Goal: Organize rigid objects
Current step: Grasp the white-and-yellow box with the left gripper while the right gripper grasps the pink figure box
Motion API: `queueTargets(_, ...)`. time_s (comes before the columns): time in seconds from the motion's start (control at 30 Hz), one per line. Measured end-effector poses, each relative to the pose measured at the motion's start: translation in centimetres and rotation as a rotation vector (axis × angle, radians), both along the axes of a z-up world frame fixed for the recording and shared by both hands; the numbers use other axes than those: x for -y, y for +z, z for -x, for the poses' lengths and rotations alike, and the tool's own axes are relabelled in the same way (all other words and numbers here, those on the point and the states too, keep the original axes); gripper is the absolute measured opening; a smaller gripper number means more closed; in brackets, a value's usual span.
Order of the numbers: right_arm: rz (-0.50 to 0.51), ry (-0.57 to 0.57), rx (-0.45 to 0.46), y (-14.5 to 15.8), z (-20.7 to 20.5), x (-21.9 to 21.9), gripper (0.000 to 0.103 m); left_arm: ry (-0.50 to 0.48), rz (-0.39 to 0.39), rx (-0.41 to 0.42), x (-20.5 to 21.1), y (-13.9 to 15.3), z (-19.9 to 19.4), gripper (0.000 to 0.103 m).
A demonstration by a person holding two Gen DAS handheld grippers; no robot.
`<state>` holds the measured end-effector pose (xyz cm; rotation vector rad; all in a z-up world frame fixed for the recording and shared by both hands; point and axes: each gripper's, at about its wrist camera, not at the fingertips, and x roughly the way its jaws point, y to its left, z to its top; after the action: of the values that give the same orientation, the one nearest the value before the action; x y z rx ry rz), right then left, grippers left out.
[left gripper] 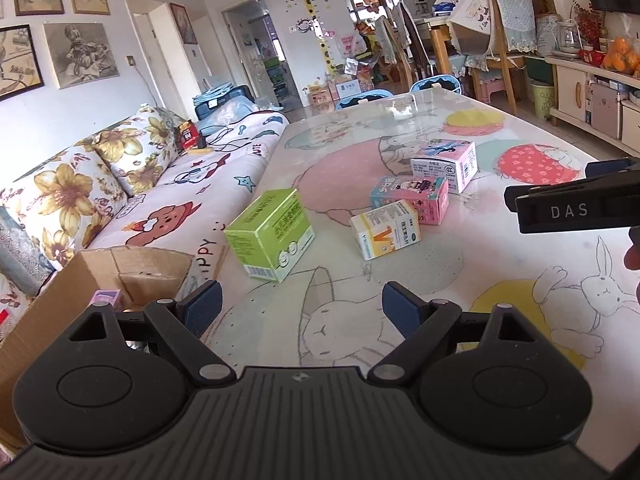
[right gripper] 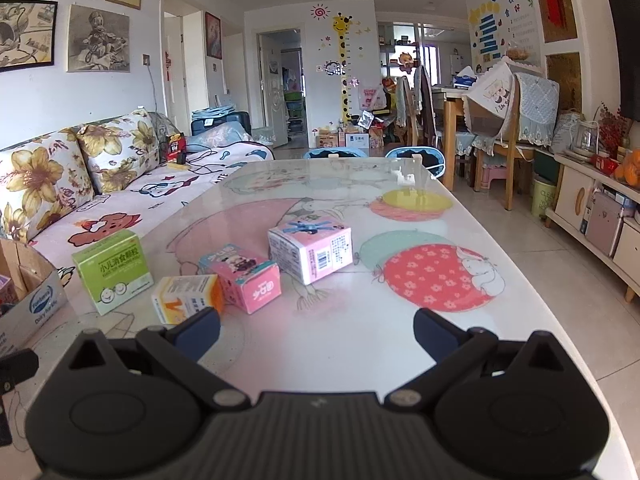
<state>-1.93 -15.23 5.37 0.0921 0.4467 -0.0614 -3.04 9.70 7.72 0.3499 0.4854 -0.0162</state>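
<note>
Several small boxes lie on the cartoon-print table: a green box, a white-and-orange box, a pink-and-blue box and a larger pink-and-white box. My left gripper is open and empty, just short of the green and orange boxes. My right gripper is open and empty, near the orange box; it shows at the right edge of the left wrist view.
An open cardboard box stands at the table's left end with a small purple box inside. A floral sofa runs along the left. Chairs and a dining table stand beyond the far end.
</note>
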Motion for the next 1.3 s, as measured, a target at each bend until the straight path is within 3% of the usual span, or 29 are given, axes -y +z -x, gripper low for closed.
queueTargets(0.13,-0.036,-0.010,-0.018,-0.5,-1.3,1.0,0.102,-0.031,0.042,-0.008,1.1,-0.9,-2.9,0.103)
queueTargets(0.47,-0.012,-0.024,-0.040,-1.2,-3.6,3.3,0.102,-0.039,0.194,-0.041,3.4,-2.9,-9.1,0.103)
queueTargets(0.73,-0.047,-0.011,-0.049,-1.6,-4.9,4.0,0.102,-0.009,0.223,-0.079,3.1,-3.8,-11.7,0.103)
queueTargets(0.83,-0.058,0.018,-0.041,-1.6,-5.2,3.7,0.102,-0.006,0.239,-0.096,2.8,-3.9,-11.9,0.103)
queueTargets(0.93,-0.059,0.052,-0.026,-1.5,-5.5,2.9,0.102,0.003,0.242,-0.126,2.4,-4.0,-12.0,0.085)
queueTargets(1.07,-0.061,0.105,-0.009,-1.5,-6.0,1.9,0.102,0.017,0.277,-0.147,2.0,-3.3,-11.5,0.082)
queueTargets(1.3,-0.021,0.195,-0.007,-1.6,-7.8,-0.5,0.102,0.005,0.221,-0.155,0.8,-2.8,-8.4,0.081)
